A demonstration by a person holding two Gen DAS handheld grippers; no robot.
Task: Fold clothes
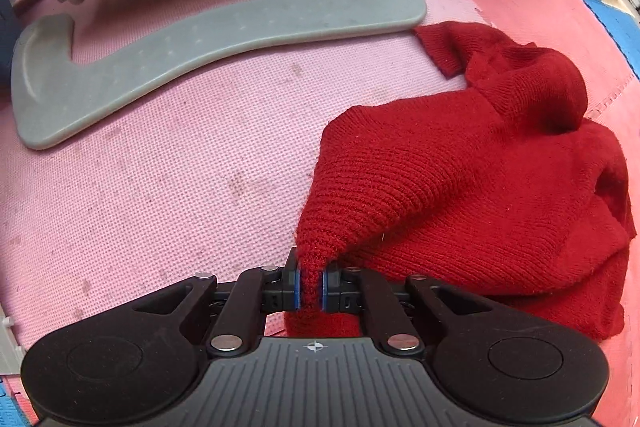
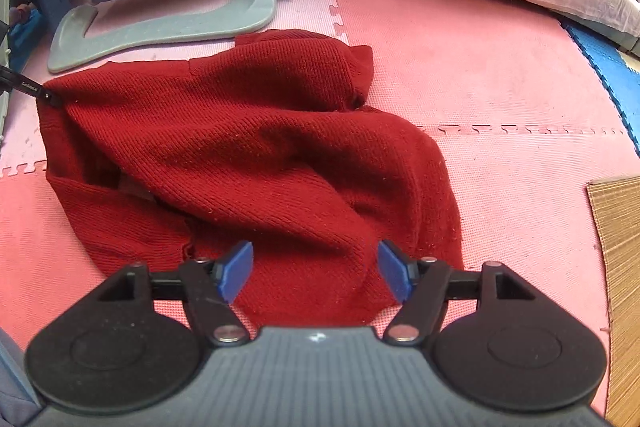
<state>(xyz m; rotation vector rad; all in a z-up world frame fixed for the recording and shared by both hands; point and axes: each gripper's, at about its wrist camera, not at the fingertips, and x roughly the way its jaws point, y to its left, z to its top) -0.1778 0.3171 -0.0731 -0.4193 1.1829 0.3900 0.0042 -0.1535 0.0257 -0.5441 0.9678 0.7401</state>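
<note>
1. The red ribbed knitted sweater (image 2: pixel 248 163) lies rumpled on the pink foam floor mat (image 1: pixel 160 167), bunched into soft ridges instead of spread flat, with one sleeve (image 1: pixel 440 47) trailing toward the grey plastic U-shaped base (image 1: pixel 224 39) of a blue-and-grey frame
2. The left hand-held gripper (image 1: pixel 311 287) is closed tight on a pinch of the sweater's edge, the knit drawn up into a taut cone from the floor to its blue pads
3. The right hand-held gripper (image 2: pixel 316 271) is spread wide with nothing between its blue pads; it sits low over the near hem of the sweater, the cloth showing in the gap
4. Judged from this, the step in hand is getting a second hold so that the garment can be stretched and laid out; whether this is a flattening before a fold or the shaping of a fold under way cannot be settled from the crumpled heap
5. To do it well, the right hand-held gripper would best close on a single clean edge or corner, not on a thick bundle of layers, since a loose knit stretches and slips
6. Both holds should sit on the same edge, and tension should be even, so the ridges pull out without dragging the sleeve under the body
</note>
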